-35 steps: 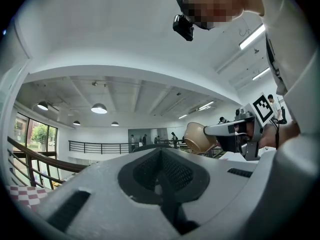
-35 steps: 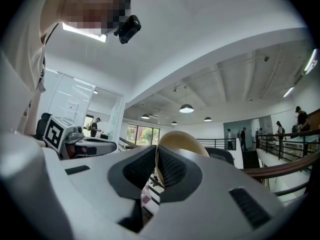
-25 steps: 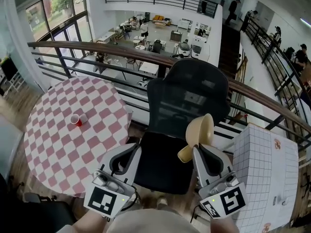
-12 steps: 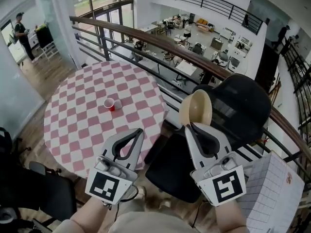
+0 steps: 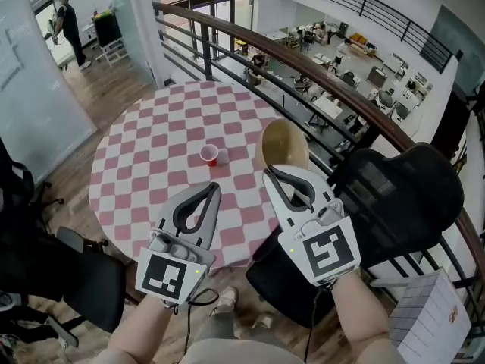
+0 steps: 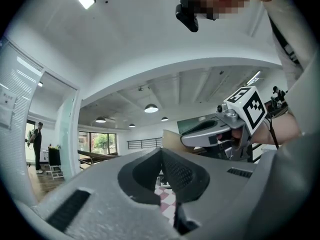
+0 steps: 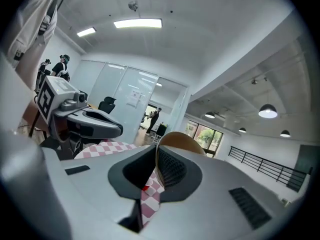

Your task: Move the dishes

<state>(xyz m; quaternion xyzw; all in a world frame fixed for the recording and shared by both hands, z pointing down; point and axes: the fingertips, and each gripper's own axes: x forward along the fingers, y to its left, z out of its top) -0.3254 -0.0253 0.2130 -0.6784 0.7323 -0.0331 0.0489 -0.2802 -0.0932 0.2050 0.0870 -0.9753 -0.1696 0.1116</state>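
I'm swinging both grippers from the chair [image 5: 394, 196] over to the table [image 5: 151, 150]. Right gripper [image 5: 274, 174] is clamping the bowl [image 5: 284, 144] by its rim, now over the table's right edge, near the cup [image 5: 210, 155]. Left gripper [image 5: 212, 189] is riding closed and empty. Probably setting down next.

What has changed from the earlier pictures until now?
Both grippers swung from above the black chair to the near edge of the checkered table. The right gripper stays shut on the tan bowl, the left gripper stays shut and empty. The red cup has not moved on the table.
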